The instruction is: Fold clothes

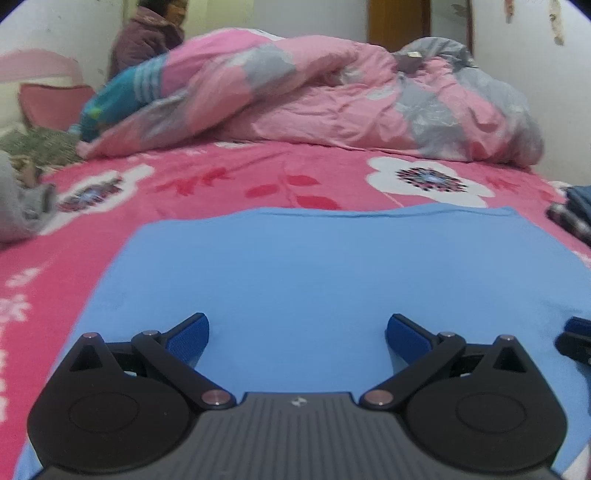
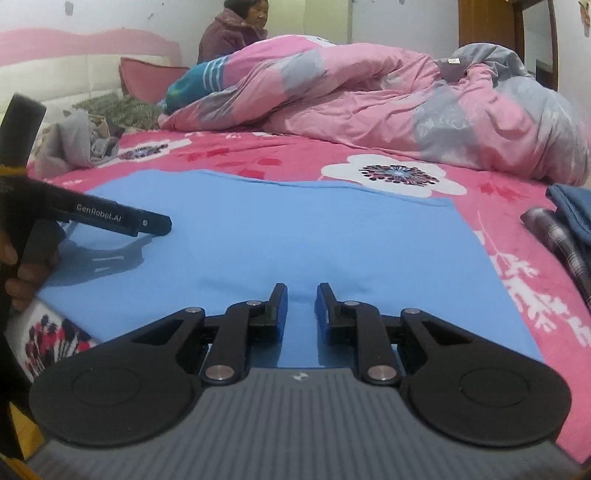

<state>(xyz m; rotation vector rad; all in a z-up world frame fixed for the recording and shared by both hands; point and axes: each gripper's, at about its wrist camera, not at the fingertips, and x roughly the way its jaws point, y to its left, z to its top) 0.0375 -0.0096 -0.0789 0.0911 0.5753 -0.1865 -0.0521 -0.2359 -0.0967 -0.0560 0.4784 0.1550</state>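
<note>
A light blue garment (image 1: pixel 332 273) lies flat and smooth on the pink floral bedsheet (image 1: pixel 229 184), its far edge folded straight. My left gripper (image 1: pixel 297 325) hovers low over the garment's near part, jaws wide open and nothing between them. My right gripper (image 2: pixel 301 295) sits over the near right part of the same blue garment (image 2: pixel 280 236). A narrow gap shows between its pads, and no cloth is pinched in it. One finger (image 2: pixel 147 223) of the left gripper shows side-on at the left of the right wrist view, just above the cloth.
A rumpled pink and grey quilt (image 2: pixel 388 99) fills the back of the bed. A person (image 2: pixel 236 33) sits behind it at the wall. A grey garment (image 2: pixel 70 144) lies at the left; dark blue and plaid clothes (image 2: pixel 569 229) lie at the right edge.
</note>
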